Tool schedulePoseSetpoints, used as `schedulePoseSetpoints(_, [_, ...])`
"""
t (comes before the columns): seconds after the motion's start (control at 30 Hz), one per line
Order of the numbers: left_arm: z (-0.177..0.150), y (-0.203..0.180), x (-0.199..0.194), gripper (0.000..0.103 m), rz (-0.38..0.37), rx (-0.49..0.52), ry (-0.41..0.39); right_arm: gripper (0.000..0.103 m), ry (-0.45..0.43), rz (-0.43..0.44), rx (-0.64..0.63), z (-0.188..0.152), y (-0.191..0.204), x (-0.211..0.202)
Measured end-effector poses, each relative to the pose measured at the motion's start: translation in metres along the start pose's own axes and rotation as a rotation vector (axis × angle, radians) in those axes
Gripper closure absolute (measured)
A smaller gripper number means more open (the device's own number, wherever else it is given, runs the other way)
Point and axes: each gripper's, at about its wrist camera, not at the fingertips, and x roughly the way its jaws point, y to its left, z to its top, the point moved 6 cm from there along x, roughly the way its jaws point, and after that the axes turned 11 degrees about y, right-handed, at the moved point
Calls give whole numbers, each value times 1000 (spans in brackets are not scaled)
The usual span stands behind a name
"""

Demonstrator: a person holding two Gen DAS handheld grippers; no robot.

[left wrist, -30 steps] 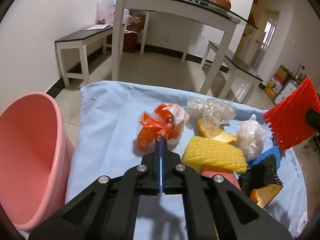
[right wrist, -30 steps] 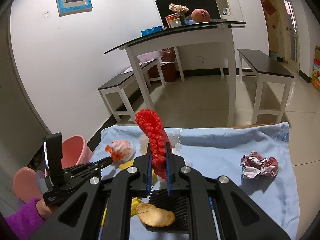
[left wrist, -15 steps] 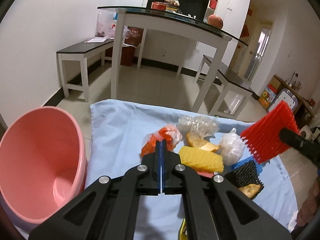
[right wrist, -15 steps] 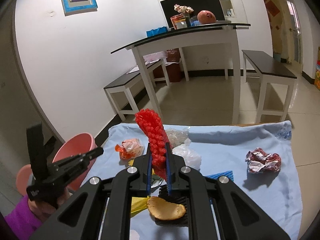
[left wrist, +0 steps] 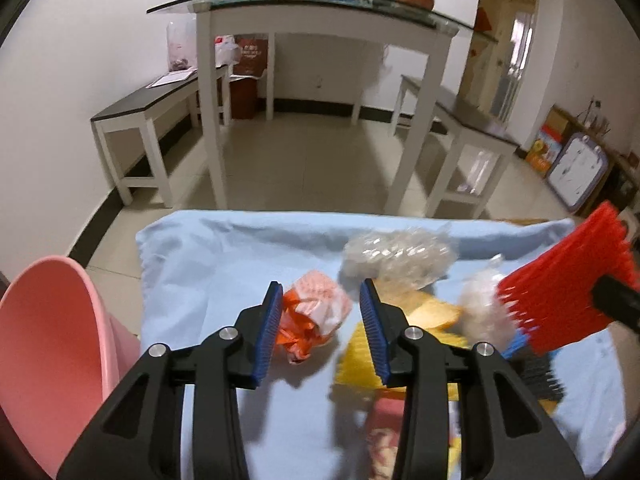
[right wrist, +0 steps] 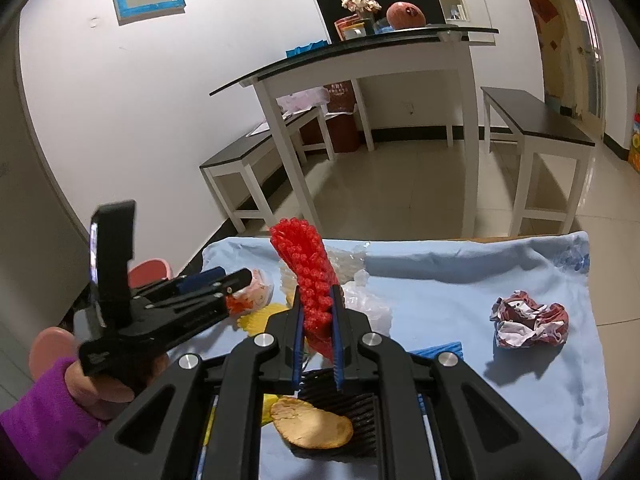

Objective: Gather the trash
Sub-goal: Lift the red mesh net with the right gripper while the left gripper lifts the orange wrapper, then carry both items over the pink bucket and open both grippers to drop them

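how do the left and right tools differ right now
The left tool stands open, its jaws having just been opening, with the orange-and-white wrapper lying loose between them; the right tool is shut on the red foam net. The left tool carries nothing, while the right tool holds its net upright above the blue cloth. Both have black bodies and blue pads.

Motion blurs the yellow foam net (left wrist: 362,364); the pink bucket (left wrist: 48,344) is cut off.

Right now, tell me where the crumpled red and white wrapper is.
In the right wrist view, the crumpled red and white wrapper lies alone on the right side of the blue cloth, apart from the pile on the left.
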Motion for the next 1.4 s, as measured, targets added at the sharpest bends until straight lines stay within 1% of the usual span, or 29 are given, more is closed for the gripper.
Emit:
schedulePoseSetpoints(0.1, [-2,5,1,63,19,-6,-12,93,6,4,2,-1,0,3])
schedulePoseSetpoints(0.13, [-3,7,0,65,14,-14,-20,93,7,7,3,1,-1,4])
schedulePoseSetpoints(0.2, [-4,9,-2,73,17,-20,-26,93,8,11,1,1,1,4])
schedulePoseSetpoints(0.27, [-6,10,-5,75,15,-26,-31,93,6,14,-3,1,3,3])
schedulePoseSetpoints(0.4, [-11,13,-26,79,1,-38,-71,93,-8,18,-14,0,8,-5])
schedulePoseSetpoints(0.53, [-17,15,-57,80,-21,-56,-113,93,-17,39,-17,-1,13,-11])
schedulePoseSetpoints(0.63, [-23,18,-80,80,-25,-65,-145,93,-24,66,-31,-1,26,-16])
schedulePoseSetpoints(0.83, [-37,40,-123,80,-4,-117,-201,92,-16,141,-82,1,70,-16])
schedulePoseSetpoints(1.0, [-51,70,-150,80,68,-168,-229,92,1,223,-129,6,119,-6])
schedulePoseSetpoints(1.2, [-68,114,-164,80,152,-261,-221,92,27,314,-188,10,181,12])
schedulePoseSetpoints(1.4, [-84,158,-164,79,223,-349,-190,92,62,359,-231,4,233,36])
